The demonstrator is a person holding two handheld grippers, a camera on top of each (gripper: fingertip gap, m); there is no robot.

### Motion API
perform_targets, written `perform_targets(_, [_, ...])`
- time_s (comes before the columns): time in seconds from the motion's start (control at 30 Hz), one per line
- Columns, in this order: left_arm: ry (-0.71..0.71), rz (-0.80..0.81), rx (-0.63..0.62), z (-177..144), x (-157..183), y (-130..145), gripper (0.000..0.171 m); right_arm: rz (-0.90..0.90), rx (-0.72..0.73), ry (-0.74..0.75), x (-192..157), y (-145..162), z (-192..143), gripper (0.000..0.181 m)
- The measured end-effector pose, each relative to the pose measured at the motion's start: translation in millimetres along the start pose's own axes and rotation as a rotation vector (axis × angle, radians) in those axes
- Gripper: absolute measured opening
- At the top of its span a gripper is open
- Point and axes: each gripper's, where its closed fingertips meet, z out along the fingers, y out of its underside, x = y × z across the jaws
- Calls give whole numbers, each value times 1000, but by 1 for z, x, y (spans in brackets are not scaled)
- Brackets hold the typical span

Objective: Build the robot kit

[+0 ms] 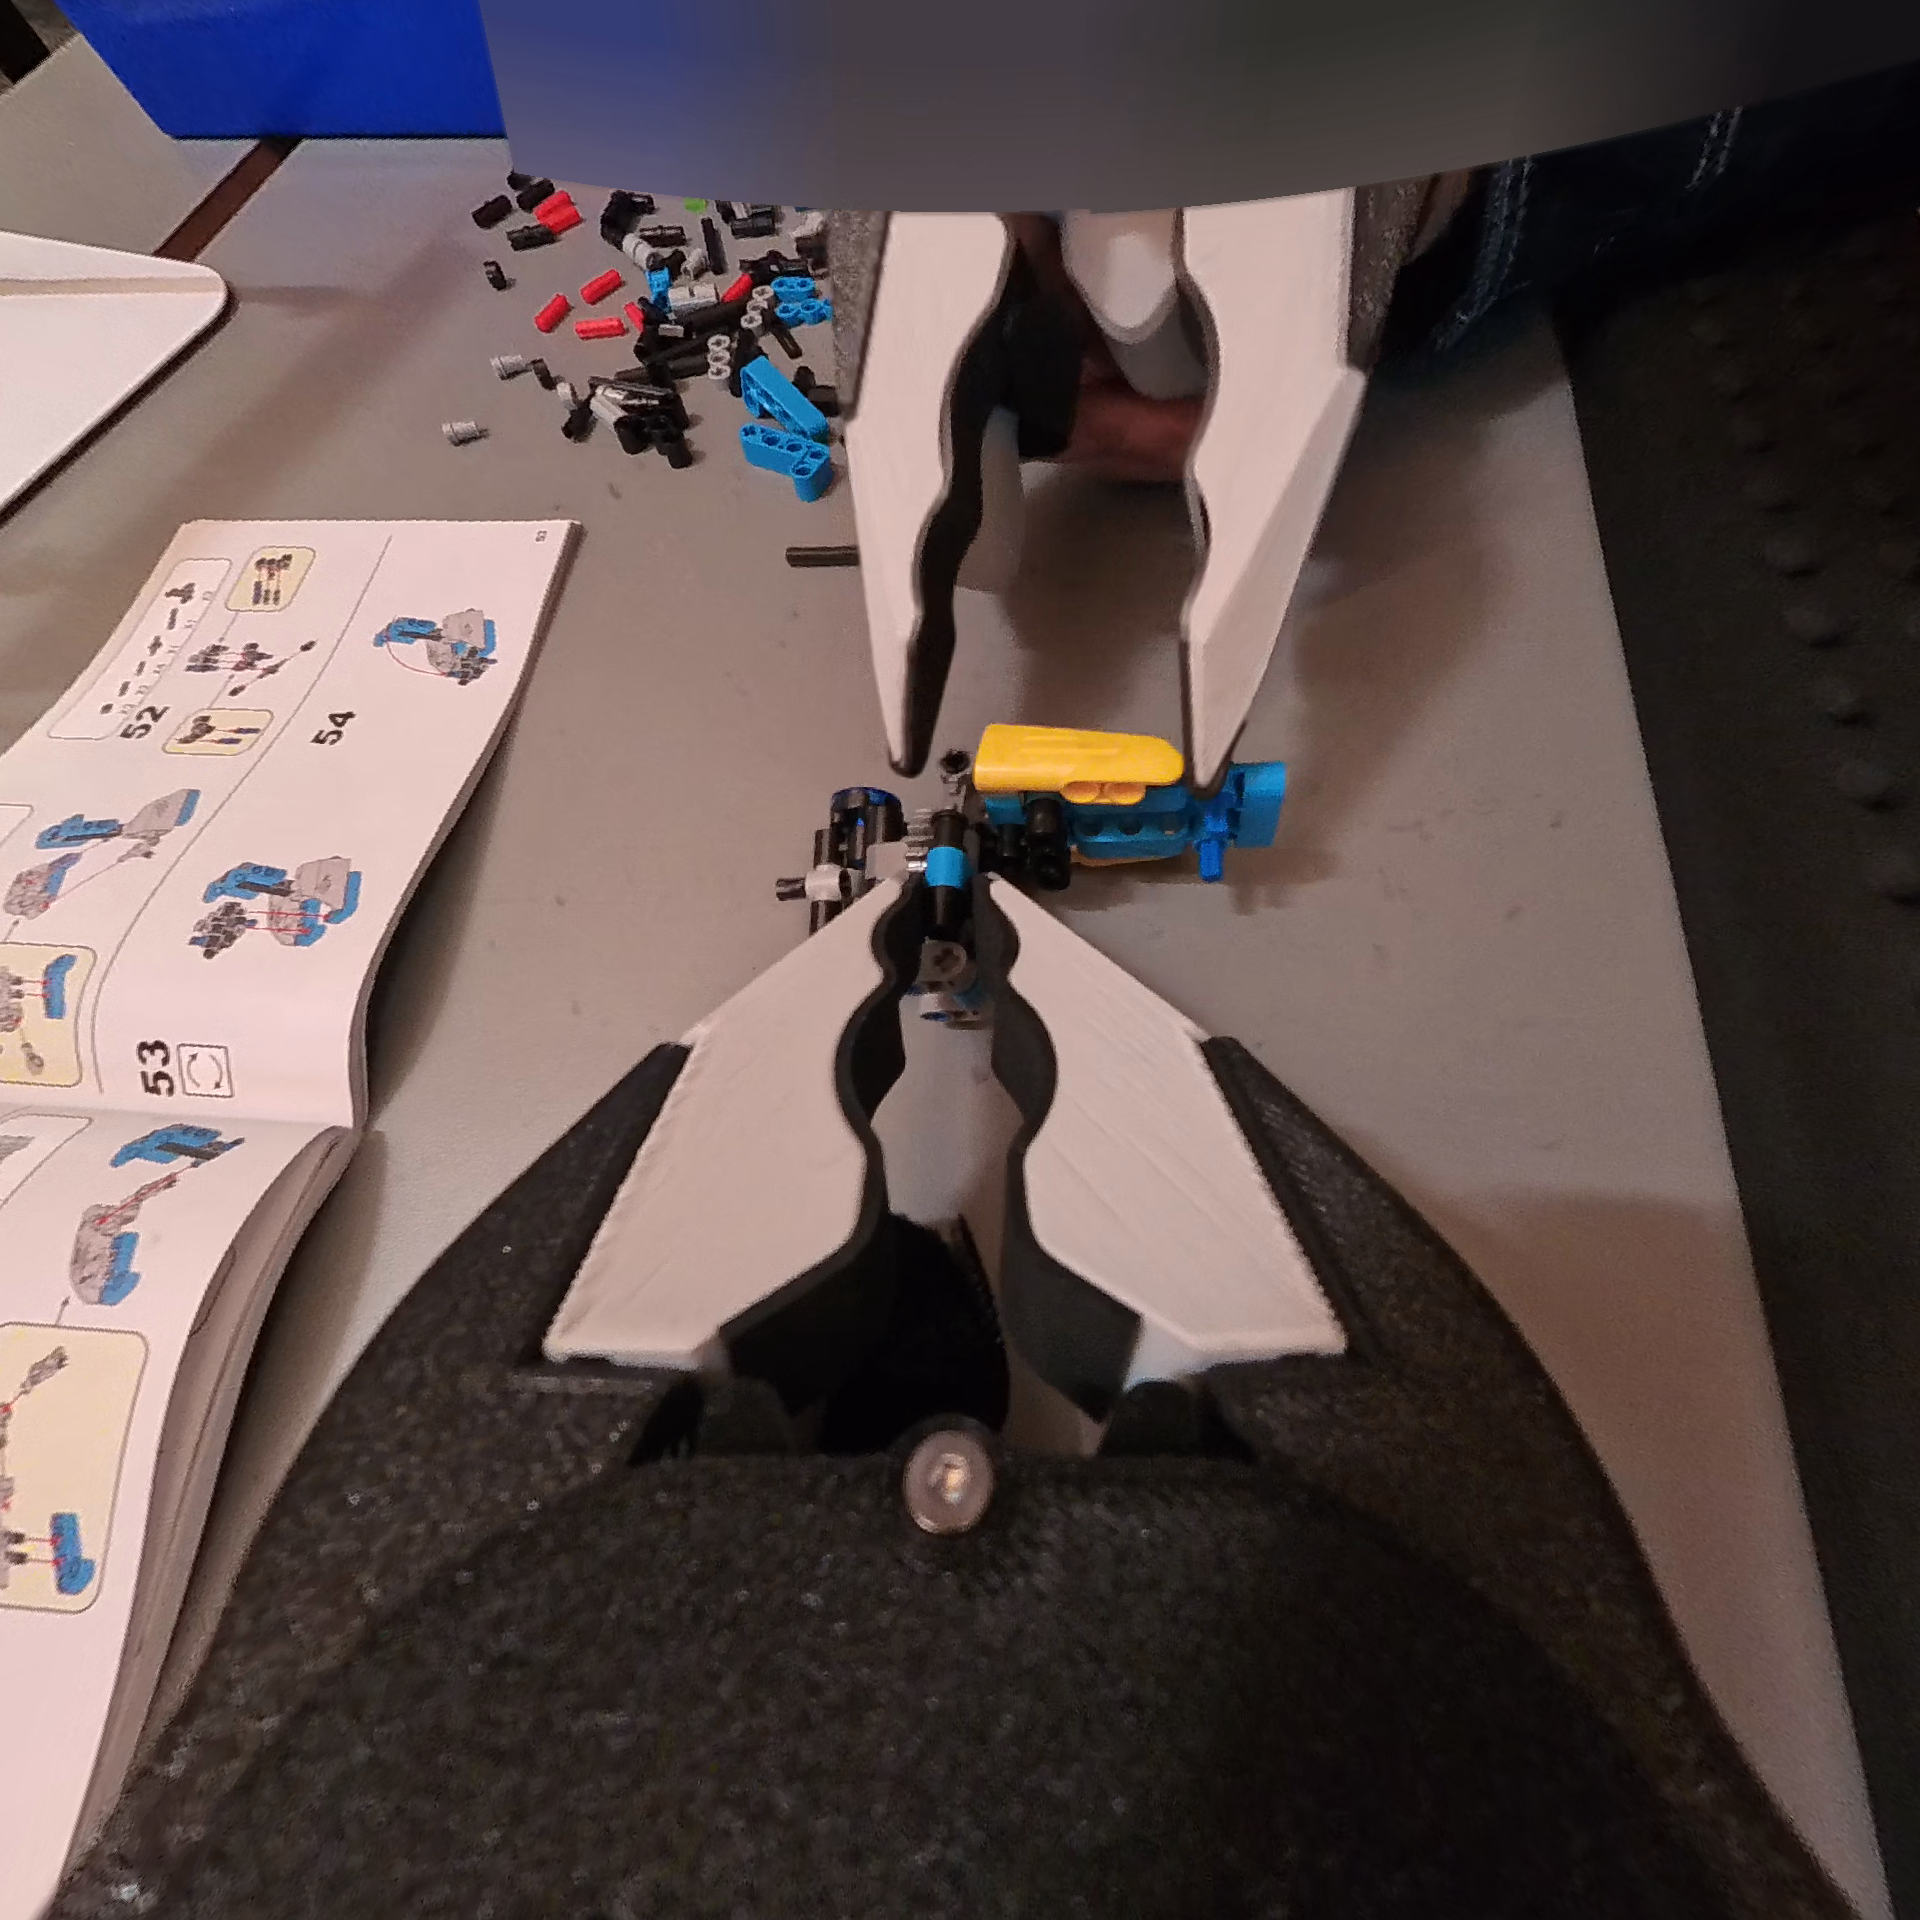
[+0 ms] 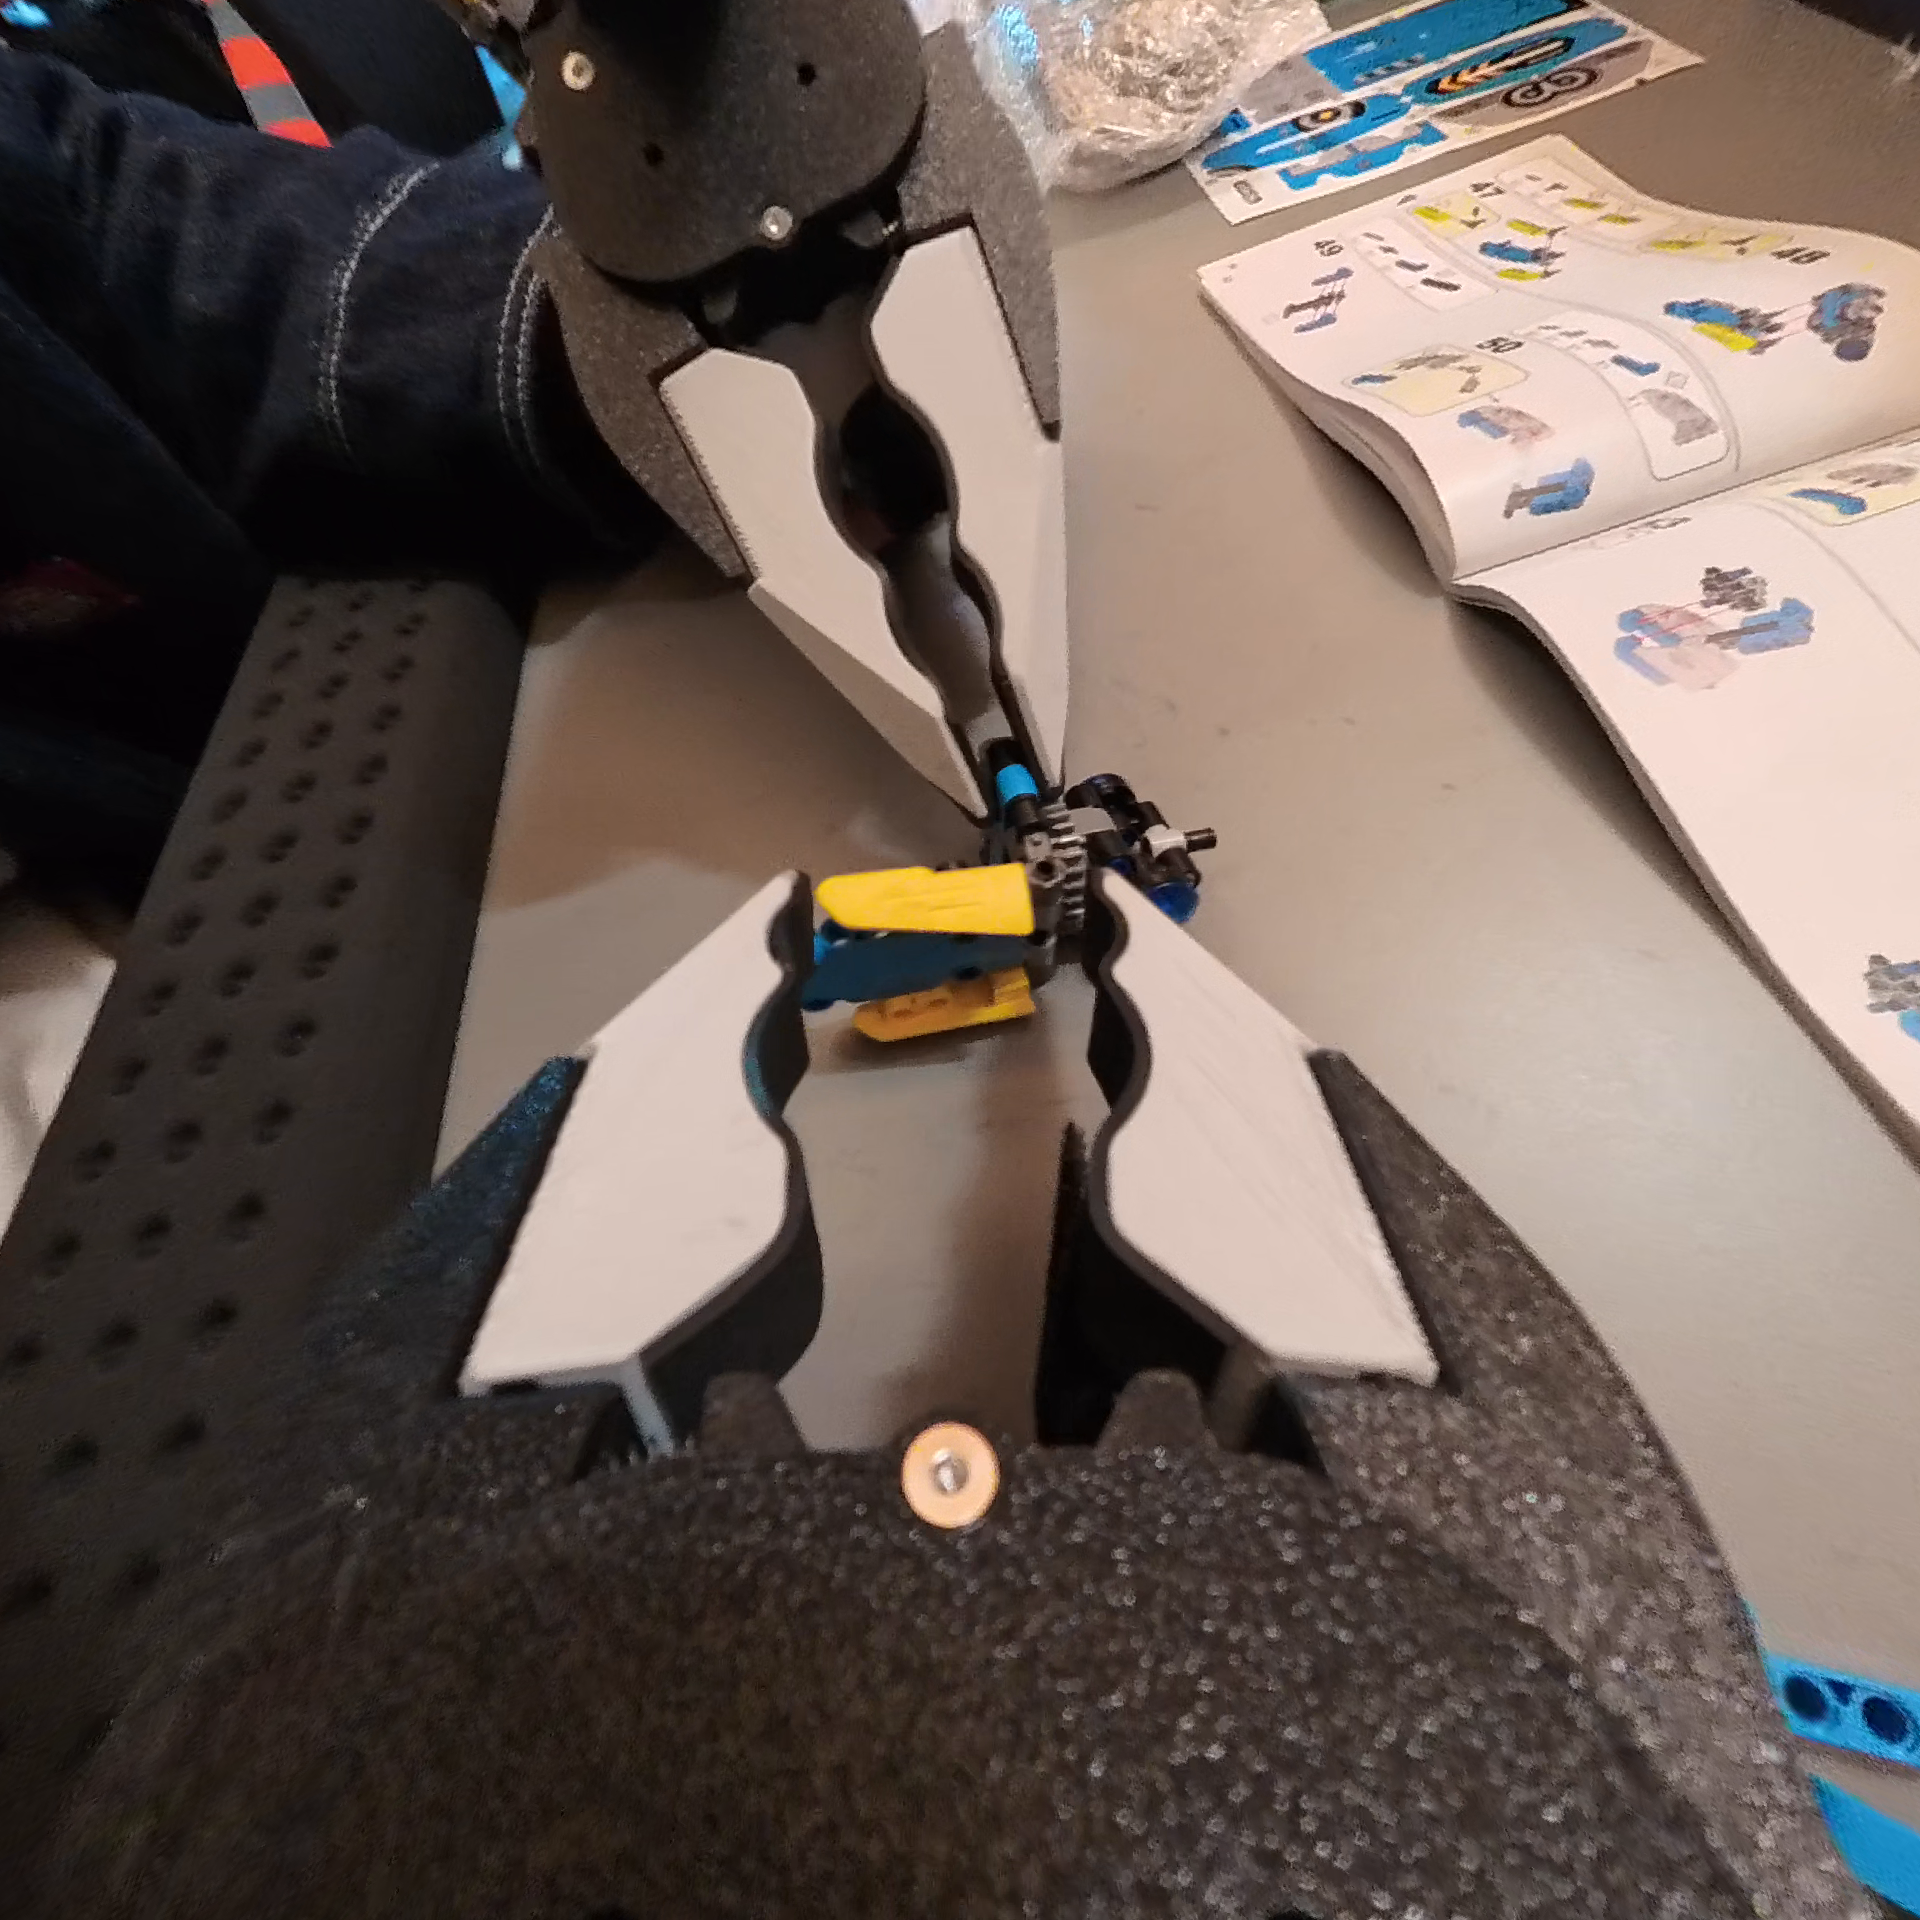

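A small brick assembly lies on the grey table [image 1: 1403, 987]; it has a yellow panel [image 1: 1081, 764], blue beams, a grey gear and black pins. My left gripper [image 1: 951, 894] is shut on the assembly's black axle with a blue bush, at its near end. It also shows in the right wrist view [image 2: 1013, 790], coming in from the top. My right gripper [image 2: 951, 894] is open, one finger on each side of the yellow and blue part [image 2: 925, 899], close to it. In the left wrist view the right gripper [image 1: 1060, 769] reaches down from the far side.
An open instruction booklet [image 1: 260, 831] [image 2: 1662, 468] lies beside the assembly. A pile of loose red, black and blue parts [image 1: 675, 312] sits farther back, near a white tray [image 1: 83, 343] and a blue box [image 1: 291, 62]. A black perforated mat [image 2: 260, 935] borders the table; a plastic bag [image 2: 1122, 73] lies beyond. Both grippers' tips are close together, under 4 cm apart.
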Motion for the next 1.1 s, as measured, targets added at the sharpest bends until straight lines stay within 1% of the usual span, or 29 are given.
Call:
perform_targets(0.1, [-13, -32, -10, 0, -3, 1, 9, -36, 4, 72, 4, -2, -2, 54])
perform_targets(0.13, [-18, -40, -13, 0, -4, 1, 9, -25, 11, 89, 5, -4, -3, 52])
perform_targets(0.17, [-23, -43, -14, 0, -4, 1, 9, 6, 13, 107, 7, -3, -3, 53])
perform_targets(0.2, [-31, -44, -17, 1, -4, 1, 9, 52, 14, 108, 8, -2, -2, 59])
perform_targets(0.3, [-58, -40, -28, 2, -5, 0, 9, 158, 34, 74, 5, -2, -1, 71])
perform_targets(0.33, [-66, -35, -31, 3, -4, 0, 9, 172, 46, 80, 5, -4, -3, 71])
perform_targets(0.43, [-80, -17, -38, 3, -2, -1, 9, 207, 52, 112, 4, -6, -7, 60])
perform_targets(0.57, [-88, -3, -45, 4, 0, -2, 9, 269, 35, 139, 5, -3, -4, 55])
perform_targets(0.63, [-87, -3, -46, 5, 0, -2, 9, 255, 10, 144, 3, 2, 0, 52])
perform_targets(0.7, [-86, -5, -45, 5, 1, -3, 8, 211, -18, 160, 2, 6, 2, 41])
perform_targets(0.83, [-79, 5, -42, 5, 2, -3, 9, 158, -17, 201, 7, 5, -1, 37])
perform_targets(1.0, [-67, 48, -25, 4, 3, -2, 9, 131, -9, 197, 8, 2, -7, 40])
perform_targets(1.1, [-59, 81, -10, 4, 4, -3, 9, 81, -36, 155, -3, 6, -4, 49])
